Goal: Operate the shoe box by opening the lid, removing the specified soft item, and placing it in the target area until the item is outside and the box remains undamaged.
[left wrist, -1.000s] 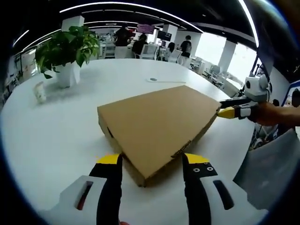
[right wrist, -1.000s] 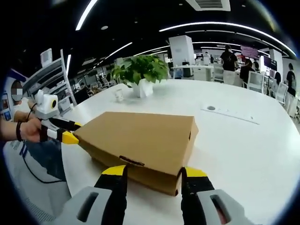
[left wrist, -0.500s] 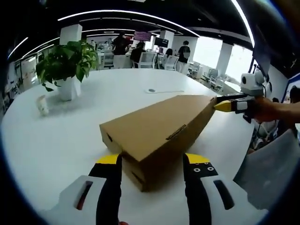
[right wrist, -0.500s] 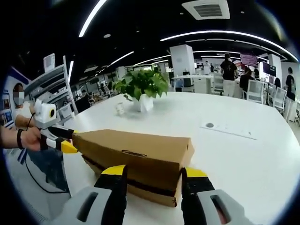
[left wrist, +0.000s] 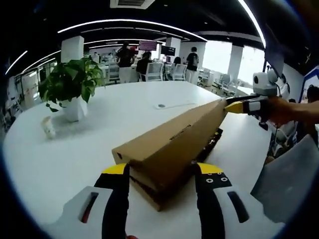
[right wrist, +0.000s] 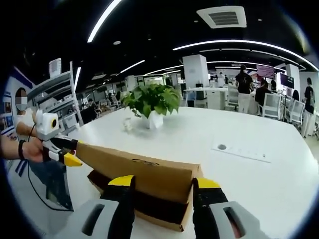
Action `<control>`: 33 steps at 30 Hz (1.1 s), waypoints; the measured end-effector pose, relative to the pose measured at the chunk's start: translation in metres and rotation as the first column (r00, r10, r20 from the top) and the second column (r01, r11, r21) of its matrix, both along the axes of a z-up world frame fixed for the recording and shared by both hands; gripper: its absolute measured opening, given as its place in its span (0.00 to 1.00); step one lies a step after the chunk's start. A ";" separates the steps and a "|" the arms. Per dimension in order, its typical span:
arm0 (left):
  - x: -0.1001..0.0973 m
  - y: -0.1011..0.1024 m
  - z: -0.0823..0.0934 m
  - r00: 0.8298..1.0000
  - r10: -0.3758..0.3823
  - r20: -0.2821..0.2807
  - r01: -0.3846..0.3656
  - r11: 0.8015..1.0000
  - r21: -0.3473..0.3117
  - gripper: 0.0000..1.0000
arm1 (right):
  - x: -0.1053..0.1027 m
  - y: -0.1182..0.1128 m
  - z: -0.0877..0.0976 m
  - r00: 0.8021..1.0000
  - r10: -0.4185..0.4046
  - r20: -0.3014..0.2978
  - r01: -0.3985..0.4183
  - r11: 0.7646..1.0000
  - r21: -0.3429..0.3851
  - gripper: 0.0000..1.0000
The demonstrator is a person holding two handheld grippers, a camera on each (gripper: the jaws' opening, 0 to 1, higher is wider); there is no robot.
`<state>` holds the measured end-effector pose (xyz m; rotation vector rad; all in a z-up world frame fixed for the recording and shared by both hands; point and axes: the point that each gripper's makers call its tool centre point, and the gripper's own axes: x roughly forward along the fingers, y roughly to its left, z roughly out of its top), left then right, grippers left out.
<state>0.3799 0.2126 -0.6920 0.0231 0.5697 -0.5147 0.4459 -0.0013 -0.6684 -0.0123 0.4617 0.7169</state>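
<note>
— What is the biggest thing there?

— A round white table (left wrist: pixel 65 164), spreading across the left gripper view and the right gripper view alike. On it sits a brown cardboard shoe box (left wrist: pixel 164 149), at the middle of the left gripper view, running from about 7 o'clock up toward 2 o'clock.

— Is the box shut?

— No. Its lid (right wrist: pixel 139 172) is tilted up off the base (right wrist: pixel 149 211), and a dark gap shows between the two in the right gripper view, at about 6 o'clock. What lies inside is too dark to tell.

— And the tongs?

— The left gripper (left wrist: pixel 162 172) stands with its yellow-tipped jaws wide apart, one either side of the near corner of the box; whether they touch the lid cannot be told. The right gripper (right wrist: pixel 162 184) likewise has its jaws spread to either side of the other end of the lid, and a firm grip on it cannot be told. In the left gripper view it shows at 2 o'clock, its tip at the raised far corner of the lid, held by a hand (left wrist: pixel 281 110).

— Anything smaller?

— A potted plant (left wrist: pixel 72 87) in a white pot at 10 o'clock in the left gripper view, well apart from the box, with a small pale thing (left wrist: pixel 49 128) near it. A flat strip (right wrist: pixel 241 149) lies on the table at 3 o'clock in the right gripper view.
</note>
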 end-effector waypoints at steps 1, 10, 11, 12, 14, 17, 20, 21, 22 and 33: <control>0.000 0.000 0.000 1.000 -0.006 0.003 0.006 1.000 0.013 0.53 | 0.001 0.000 0.002 1.000 0.001 0.001 -0.001 1.000 0.000 0.43; 0.013 0.010 0.012 0.998 -0.008 0.060 0.002 0.995 0.102 0.43 | 0.018 0.004 0.017 0.999 0.002 0.033 -0.003 1.000 0.014 0.43; 0.017 0.014 0.016 0.997 0.001 0.081 -0.010 0.993 0.116 0.40 | 0.021 0.005 0.020 0.999 0.005 0.036 -0.006 1.000 0.014 0.43; 0.019 0.016 0.017 0.996 0.006 0.087 -0.017 0.992 0.122 0.37 | 0.022 0.005 0.021 0.999 0.007 0.038 -0.008 1.000 0.012 0.43; 0.023 0.018 0.021 0.995 0.010 0.095 -0.022 0.992 0.125 0.35 | 0.026 0.007 0.025 0.999 0.012 0.049 -0.013 1.000 0.015 0.43; 0.029 0.022 0.022 0.994 0.020 0.110 -0.035 0.989 0.142 0.32 | 0.032 0.009 0.031 0.998 0.014 0.059 -0.015 1.000 0.014 0.43; 0.034 0.026 0.026 0.991 0.027 0.128 -0.048 0.985 0.166 0.28 | 0.039 0.010 0.036 0.997 0.017 0.073 -0.018 1.000 0.013 0.43; 0.035 0.026 0.026 0.991 0.027 0.130 -0.049 0.985 0.168 0.26 | 0.041 0.010 0.037 0.997 0.020 0.076 -0.021 1.000 0.010 0.43; 0.037 0.028 0.027 0.990 0.033 0.134 -0.056 0.983 0.173 0.25 | 0.042 0.011 0.038 0.997 0.022 0.080 -0.023 1.000 0.008 0.43; 0.052 0.039 0.035 0.982 0.080 0.170 -0.114 0.974 0.197 0.13 | 0.056 0.015 0.048 0.994 0.042 0.104 -0.043 0.999 0.010 0.43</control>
